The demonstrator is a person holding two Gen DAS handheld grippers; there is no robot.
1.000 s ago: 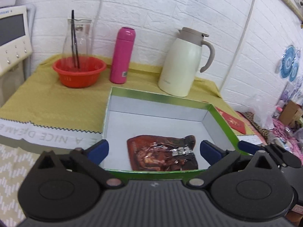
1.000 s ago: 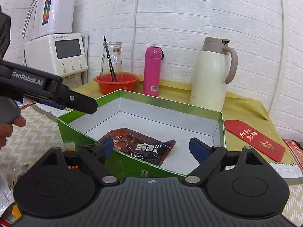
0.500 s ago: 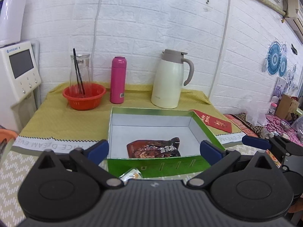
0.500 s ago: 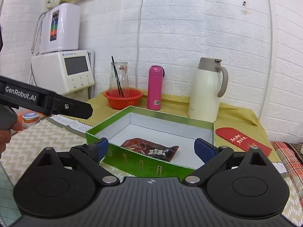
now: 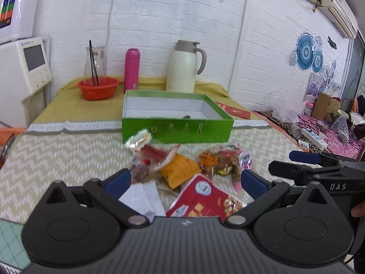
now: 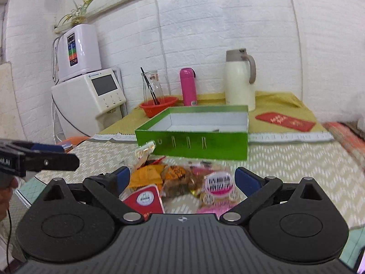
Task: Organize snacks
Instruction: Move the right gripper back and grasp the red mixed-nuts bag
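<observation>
A green box [image 5: 178,126] with a white inside stands open on the table, also seen in the right wrist view [image 6: 194,145]. Its front wall hides nearly all of what lies in it. In front of it lies a loose pile of snacks: an orange packet [image 5: 180,170], a red packet [image 5: 200,196], a white packet [image 5: 142,197], a small wrapped snack [image 5: 139,140] and a pink carriage-shaped pack [image 6: 217,187]. My left gripper [image 5: 186,182] hangs open over the near side of the pile, holding nothing. My right gripper [image 6: 182,179] is open too, just above the same pile.
Behind the box stand a white thermos jug [image 5: 186,67], a pink bottle [image 5: 131,69] and a red basket [image 5: 98,88] with a glass carafe. A red envelope [image 6: 285,121] lies to the right. A water dispenser [image 6: 91,98] stands at the left.
Both grippers have drawn back from the box and dropped low toward the table. The snack pile in front of the box has come into view. Both stay open.
</observation>
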